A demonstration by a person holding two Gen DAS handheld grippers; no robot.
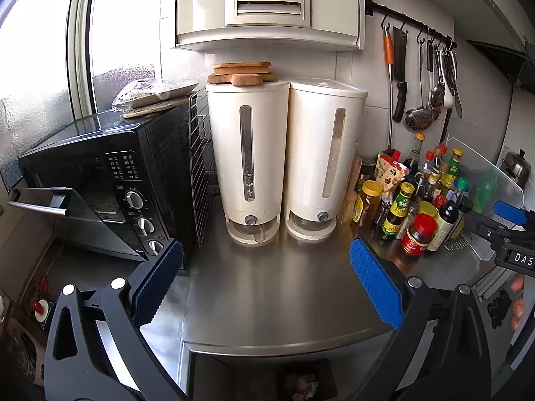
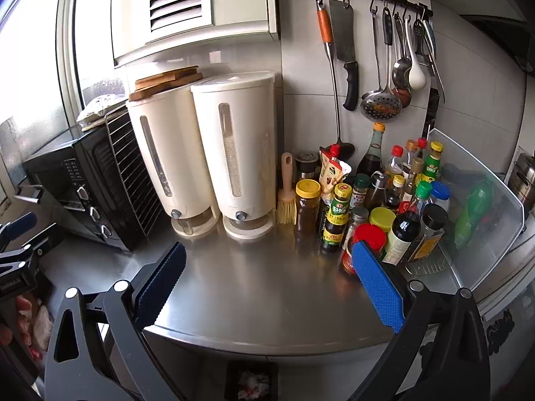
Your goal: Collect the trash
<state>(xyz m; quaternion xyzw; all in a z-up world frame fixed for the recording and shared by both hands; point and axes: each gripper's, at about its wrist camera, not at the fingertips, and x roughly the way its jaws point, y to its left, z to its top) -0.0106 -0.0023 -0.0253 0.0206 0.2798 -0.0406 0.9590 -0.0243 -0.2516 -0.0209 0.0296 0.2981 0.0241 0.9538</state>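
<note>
We hold the left gripper [image 1: 265, 284] spread wide and empty above the steel counter [image 1: 277, 287], level, facing the two white dispensers [image 1: 249, 160]. The right gripper [image 2: 267, 284] hovers alongside, also spread and empty, beside the sauce bottles [image 2: 384, 200]. The counter shows no litter; the trash [image 2: 252, 386] sits crumpled in a dark bin [image 2: 234, 371] below its front edge, under both grippers, roughly equally near.
</note>
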